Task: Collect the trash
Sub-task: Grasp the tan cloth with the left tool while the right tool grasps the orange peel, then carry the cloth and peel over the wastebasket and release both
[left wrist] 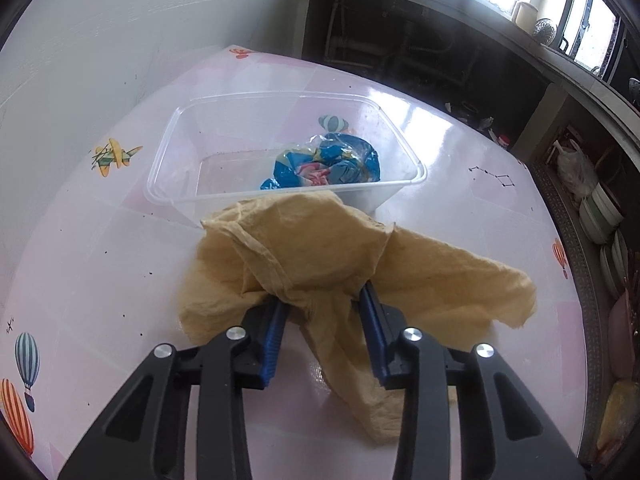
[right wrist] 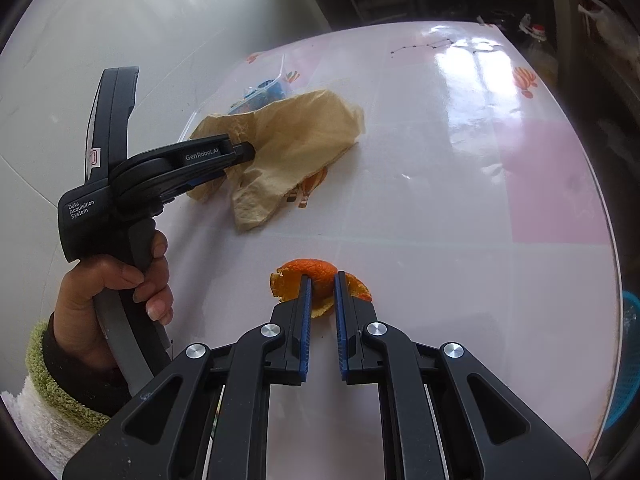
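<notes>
A crumpled yellow paper napkin [left wrist: 320, 248] lies on the table just in front of a clear plastic container [left wrist: 404, 182]. A blue crumpled wrapper [left wrist: 328, 164] sits inside that container. My left gripper [left wrist: 322, 294] is shut on the napkin, which is bunched between its blue pads. From the right wrist view the left gripper [right wrist: 244, 152] is buried in the napkin [right wrist: 296, 136]. An orange peel [right wrist: 320, 276] rests on the table, and my right gripper [right wrist: 323, 280] is shut on it, pads pressing both sides.
The table [right wrist: 460, 200] has a glossy pink-and-white cover with balloon prints. A white wall runs along its left side. A person's hand [right wrist: 116, 280] holds the left gripper. Stacked bowls [left wrist: 600, 216] and a blue basket [right wrist: 628, 360] are beyond the right edge.
</notes>
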A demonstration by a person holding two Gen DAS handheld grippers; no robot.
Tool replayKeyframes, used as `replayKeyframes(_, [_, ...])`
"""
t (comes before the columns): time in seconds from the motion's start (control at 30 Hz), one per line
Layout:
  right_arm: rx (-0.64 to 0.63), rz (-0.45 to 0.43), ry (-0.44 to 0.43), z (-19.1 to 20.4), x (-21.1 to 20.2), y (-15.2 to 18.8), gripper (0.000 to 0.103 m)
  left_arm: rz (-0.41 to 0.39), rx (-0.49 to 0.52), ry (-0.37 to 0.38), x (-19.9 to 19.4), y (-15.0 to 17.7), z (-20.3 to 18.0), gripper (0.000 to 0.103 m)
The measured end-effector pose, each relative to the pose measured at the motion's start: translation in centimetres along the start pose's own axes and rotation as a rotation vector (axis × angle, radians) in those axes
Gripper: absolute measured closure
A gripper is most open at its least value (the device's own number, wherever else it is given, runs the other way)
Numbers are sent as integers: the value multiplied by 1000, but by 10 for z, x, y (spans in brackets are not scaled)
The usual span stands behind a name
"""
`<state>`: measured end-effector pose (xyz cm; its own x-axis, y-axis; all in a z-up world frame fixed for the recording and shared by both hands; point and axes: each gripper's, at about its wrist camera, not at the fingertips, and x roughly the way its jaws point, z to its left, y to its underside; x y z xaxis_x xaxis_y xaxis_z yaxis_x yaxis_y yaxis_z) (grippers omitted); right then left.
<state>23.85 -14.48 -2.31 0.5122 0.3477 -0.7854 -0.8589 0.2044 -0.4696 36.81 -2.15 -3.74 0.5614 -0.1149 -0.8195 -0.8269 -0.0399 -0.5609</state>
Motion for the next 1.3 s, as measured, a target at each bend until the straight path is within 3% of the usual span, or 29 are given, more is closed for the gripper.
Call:
replayKeyframes(0.1, [3, 0, -1, 0, 0, 0, 94, 13, -6, 18, -1, 1, 4, 87])
replayKeyframes(0.23, [12, 2, 0, -1, 0, -2, 94, 39, -14, 51, -6, 5, 9, 96])
replayKeyframes(0.53, [69, -8, -9, -19, -17, 2, 94, 43, 13, 145, -46, 28, 10, 99])
replayKeyframes(0.77, [135, -49, -9, -39, -40, 10, 94, -17, 66, 239, -87, 26, -17, 99])
replayKeyframes(1.0, [244, -150, 36, -74, -96, 32, 95, -51, 220, 352, -114, 29, -91, 99])
replayKeyframes(1.2, [388, -250, 167, -131, -163, 67, 95, -41, 392, 466, -125, 46, -181, 99])
replayKeyframes(1.3, [501, -288, 229, -164, -189, 93, 95, 12, 511, 502, -116, 64, -235, 99])
